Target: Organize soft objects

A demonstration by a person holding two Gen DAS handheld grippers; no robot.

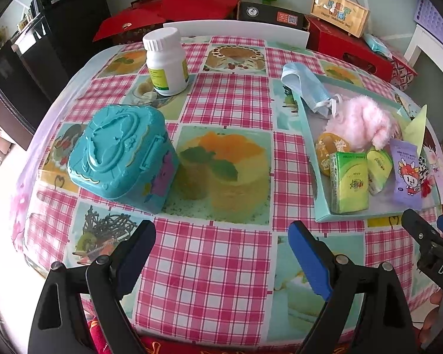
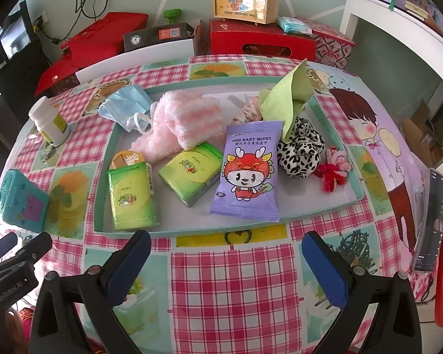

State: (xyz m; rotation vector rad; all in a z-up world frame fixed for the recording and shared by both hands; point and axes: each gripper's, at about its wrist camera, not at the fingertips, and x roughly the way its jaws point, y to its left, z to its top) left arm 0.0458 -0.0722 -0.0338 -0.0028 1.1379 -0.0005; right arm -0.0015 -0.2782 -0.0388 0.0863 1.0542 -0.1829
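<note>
A shallow teal-rimmed tray [image 2: 283, 222] [image 1: 310, 135] on the table holds soft things: a blue face mask [image 2: 124, 103] [image 1: 305, 84], a pink fluffy cloth [image 2: 180, 121] [image 1: 360, 124], two green tissue packs [image 2: 131, 194] [image 2: 190, 171], a purple baby-wipes pack [image 2: 246, 174] [image 1: 406, 174], a green cloth [image 2: 292, 94], a spotted scrunchie [image 2: 299, 150] and a red-pink tie [image 2: 332, 171]. My right gripper [image 2: 226, 262] hovers open in front of the tray, empty. My left gripper [image 1: 223, 253] is open over bare tablecloth, with nothing between its fingers.
A teal plastic case [image 1: 121, 153] [image 2: 22, 200] lies left of the tray. A white pill bottle [image 1: 167, 60] [image 2: 48, 121] stands further back. A phone [image 2: 431, 221] lies at the table's right edge. Red boxes [image 2: 260, 41] and a wooden case [image 2: 246, 1] stand behind the table.
</note>
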